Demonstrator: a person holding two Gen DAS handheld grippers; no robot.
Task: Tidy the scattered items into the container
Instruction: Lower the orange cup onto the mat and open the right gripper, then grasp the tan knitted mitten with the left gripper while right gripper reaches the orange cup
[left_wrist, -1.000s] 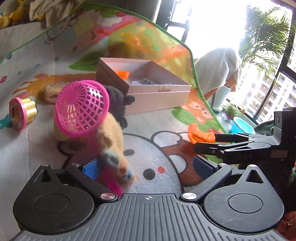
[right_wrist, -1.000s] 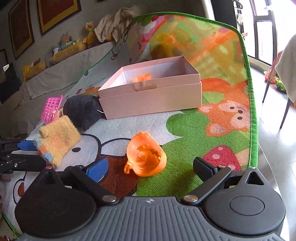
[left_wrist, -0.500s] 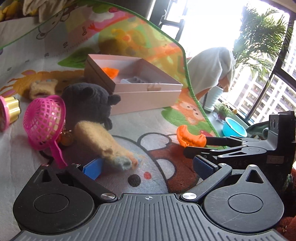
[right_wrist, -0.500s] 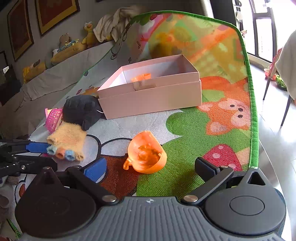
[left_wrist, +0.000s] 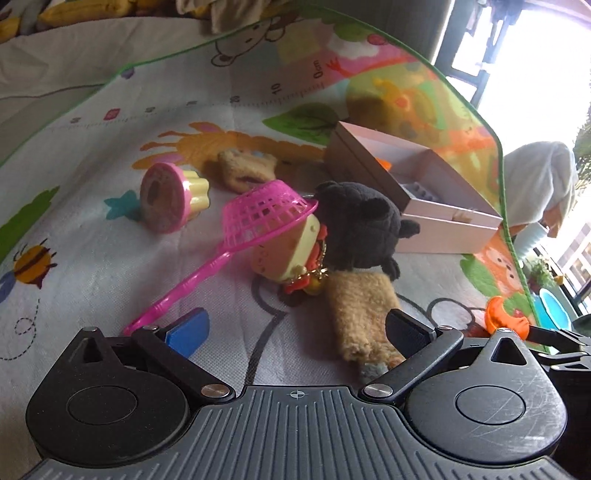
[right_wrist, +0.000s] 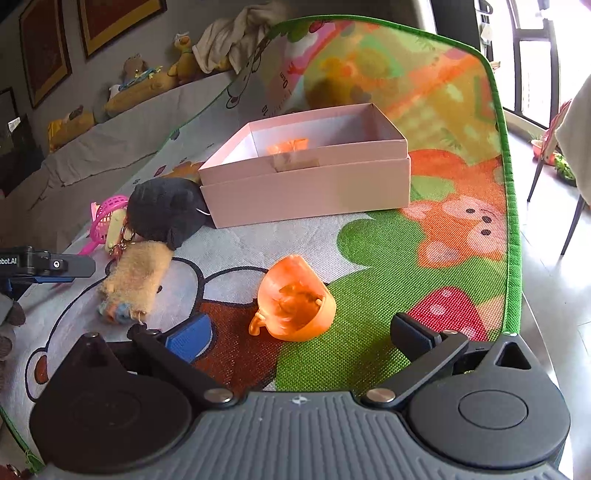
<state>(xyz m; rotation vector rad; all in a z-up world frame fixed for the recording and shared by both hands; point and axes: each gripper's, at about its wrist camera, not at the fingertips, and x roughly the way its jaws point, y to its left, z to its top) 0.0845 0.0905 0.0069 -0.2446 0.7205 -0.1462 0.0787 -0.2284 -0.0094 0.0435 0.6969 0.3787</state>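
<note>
Right gripper (right_wrist: 299, 336) angled down at the play mat (right_wrist: 388, 258), fingers just spread to their widest, empty — orange cup (right_wrist: 295, 310) on its side just ahead. Left gripper (left_wrist: 295, 328) likewise tilted, wide apart, holding nothing; fuzzy tan toy (left_wrist: 358, 310) between them. Farther off, pink box (right_wrist: 310, 192). Only the left view shows the pink strainer (left_wrist: 258, 218) whole, and the round pink-and-yellow toy (left_wrist: 173, 195).

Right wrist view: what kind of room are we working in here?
Most likely a living room at home, used as a play area: a cartoon play mat on the floor, framed pictures on the wall, stuffed toys along a covered sofa.
</note>
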